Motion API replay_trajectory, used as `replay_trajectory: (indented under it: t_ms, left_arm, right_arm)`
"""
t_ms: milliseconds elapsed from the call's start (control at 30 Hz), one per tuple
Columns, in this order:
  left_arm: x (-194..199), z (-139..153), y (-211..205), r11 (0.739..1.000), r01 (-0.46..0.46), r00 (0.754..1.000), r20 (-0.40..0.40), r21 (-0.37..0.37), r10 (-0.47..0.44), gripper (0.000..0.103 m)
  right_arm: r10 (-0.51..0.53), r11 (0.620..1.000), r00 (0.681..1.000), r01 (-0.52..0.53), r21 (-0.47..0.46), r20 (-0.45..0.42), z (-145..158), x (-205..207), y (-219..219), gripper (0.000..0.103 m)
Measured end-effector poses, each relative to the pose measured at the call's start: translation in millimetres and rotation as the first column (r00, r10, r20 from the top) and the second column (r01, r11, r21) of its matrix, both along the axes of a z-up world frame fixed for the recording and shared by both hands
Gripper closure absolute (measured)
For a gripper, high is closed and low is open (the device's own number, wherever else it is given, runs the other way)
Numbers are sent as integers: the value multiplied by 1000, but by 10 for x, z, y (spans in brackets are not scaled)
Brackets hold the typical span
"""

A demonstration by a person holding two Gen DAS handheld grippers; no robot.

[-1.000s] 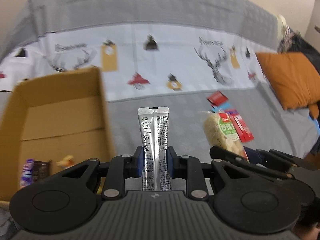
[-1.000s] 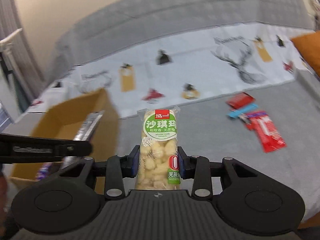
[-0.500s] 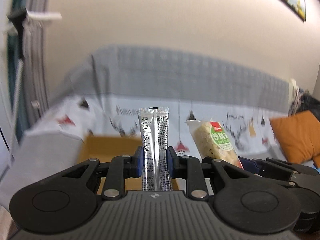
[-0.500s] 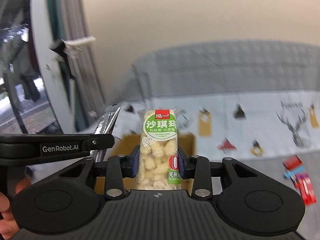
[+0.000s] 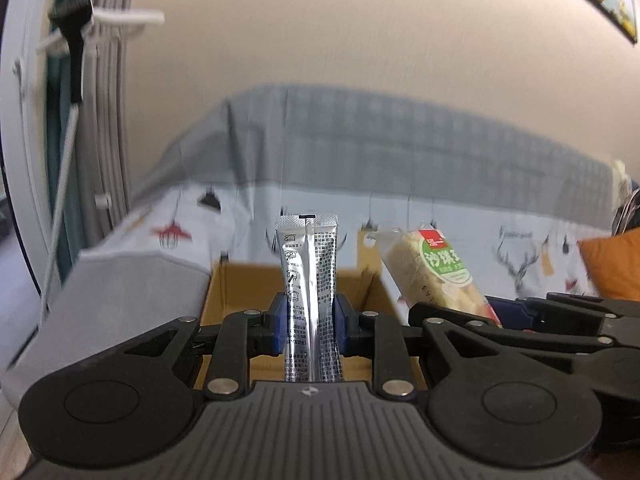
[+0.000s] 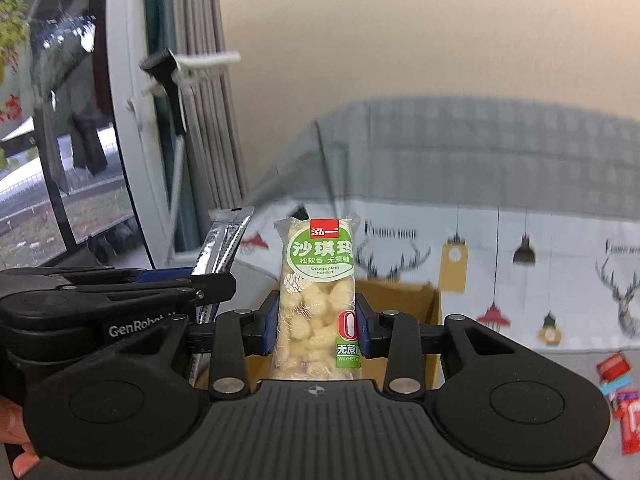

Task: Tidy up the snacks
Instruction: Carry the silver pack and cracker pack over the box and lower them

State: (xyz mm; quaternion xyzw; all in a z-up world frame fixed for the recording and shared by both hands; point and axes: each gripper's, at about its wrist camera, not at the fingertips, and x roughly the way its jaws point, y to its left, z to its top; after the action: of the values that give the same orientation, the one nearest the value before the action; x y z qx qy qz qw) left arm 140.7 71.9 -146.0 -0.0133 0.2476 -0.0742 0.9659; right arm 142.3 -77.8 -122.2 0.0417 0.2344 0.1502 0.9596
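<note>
My left gripper [image 5: 309,322] is shut on a silver stick sachet [image 5: 309,276] that stands upright between its blue pads. Behind it the open cardboard box [image 5: 236,284] lies on the bed. My right gripper [image 6: 316,328] is shut on a green-labelled puffed-rice bar [image 6: 318,292], also upright. In the left wrist view that bar [image 5: 436,276] and the right gripper [image 5: 520,312] show at the right. In the right wrist view the silver sachet [image 6: 224,242] and the left gripper [image 6: 192,284] show at the left, with the box's far wall [image 6: 404,300] behind the bar.
The bed carries a grey and white deer-print cover [image 6: 520,248]. Red and blue snack packets [image 6: 620,384] lie on it at the right. An orange pillow [image 5: 616,264] sits at the far right. A window frame [image 6: 120,120] and curtain [image 6: 200,100] stand at the left. A fingertip [image 6: 20,464] shows at the lower left.
Both grippers have risen and swung left toward the box, each keeping its snack. The views now take in the wall, the window and the box's far wall instead of the bed top.
</note>
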Motion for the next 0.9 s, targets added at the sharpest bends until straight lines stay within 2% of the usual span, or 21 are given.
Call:
replay_trajectory:
  t_ms: [267,467,600,833,900]
  left_arm:
    - [518,-804,168,1000,-12,986,-169,-10,10,77]
    - [815,-1263,229,1000,-15,968,-252,-4,13,77]
    - [993,-1554,209,1000,-16,950,-312,-3,15,77]
    - [1094,-1885,211,1000,-16,928,-373,-4,13,77]
    - [1091,-1894,205,1000,-18,932,-363,-5,14,77]
  right_arm:
    - [-22,999,988,17,-33,-151,-664,414,31,64]
    - [-32,999,971,23,-41,-236,-1119,683,45,64]
    - [-48,998,949,37,-40,-313,-1444,887,58,64]
    - [-36,998,925,10,-70,-379,-1783,944,173,64]
    - [-34,997,920,7,-71,-389,-1825,943,198,64]
